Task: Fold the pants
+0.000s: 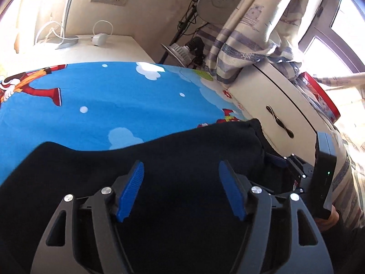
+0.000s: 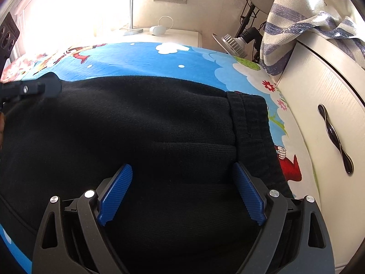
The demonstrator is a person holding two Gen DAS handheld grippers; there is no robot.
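Black pants (image 1: 159, 155) lie on a blue cartoon-print sheet (image 1: 102, 96). In the right wrist view the pants (image 2: 148, 125) are spread flat, with the waistband (image 2: 248, 123) at the right end. My left gripper (image 1: 181, 178) is open and empty just above the pants. My right gripper (image 2: 182, 180) is open and empty above the pants near the waistband. The right gripper also shows at the right edge of the left wrist view (image 1: 280, 162), and the left gripper at the left edge of the right wrist view (image 2: 45, 86).
A white cabinet (image 2: 319, 118) with a dark handle (image 2: 335, 139) stands close on the right, with a striped curtain (image 2: 303, 22) hanging over it. A white nightstand (image 2: 173, 36) with a charger and a lamp (image 2: 237, 43) stand behind the bed.
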